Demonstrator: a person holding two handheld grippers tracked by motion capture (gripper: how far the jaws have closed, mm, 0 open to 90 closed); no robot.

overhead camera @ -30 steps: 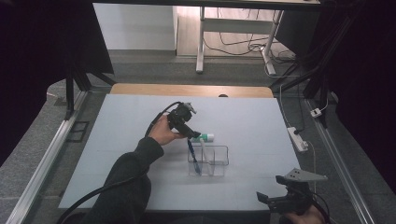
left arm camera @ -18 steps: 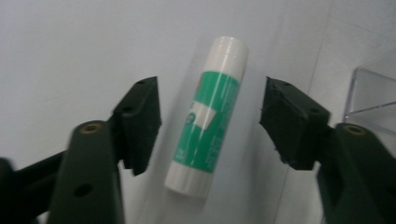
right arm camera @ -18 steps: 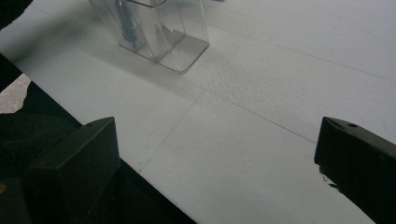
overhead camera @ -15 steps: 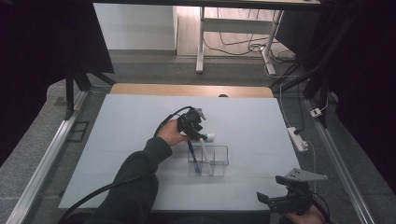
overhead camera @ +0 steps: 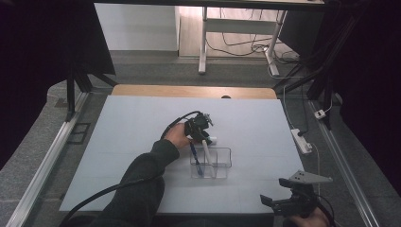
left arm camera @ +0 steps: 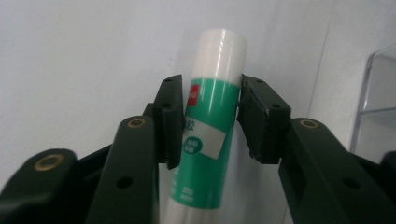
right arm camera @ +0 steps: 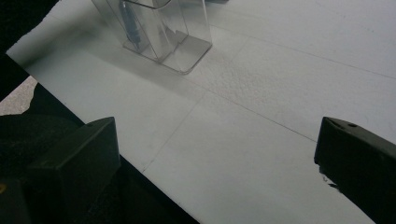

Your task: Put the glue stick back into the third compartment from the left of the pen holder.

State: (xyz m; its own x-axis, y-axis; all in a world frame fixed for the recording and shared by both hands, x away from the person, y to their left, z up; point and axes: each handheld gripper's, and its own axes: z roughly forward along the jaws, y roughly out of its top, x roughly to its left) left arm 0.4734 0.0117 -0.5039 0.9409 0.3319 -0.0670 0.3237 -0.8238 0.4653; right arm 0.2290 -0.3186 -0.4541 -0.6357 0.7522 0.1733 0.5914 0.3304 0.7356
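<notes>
1. Right gripper: at the near edge of the counter, by the person's right hand; its fingers stand spread wide with nothing between them, idle and well apart from the work.
2. Clear organiser: a transparent, divided holder standing upright on the counter, ahead and to the left of the right gripper. A dark blue pen leans in its left compartment.
3. Left gripper: held over the organiser's far left corner; its fingers are pinching the glue stick across the green label, just below the white cap.
4. Glue stick, high view: its long axis slants downward from the fingers toward the organiser; whether the lower end has entered a compartment cannot be told.
5. Governing relation: the organiser's openings lie directly beneath the held stick, so the coming move is judged to be a straight descent along that axis by the left hand, the nearer one.
6. A white power strip lies beyond the counter's right edge.
</notes>
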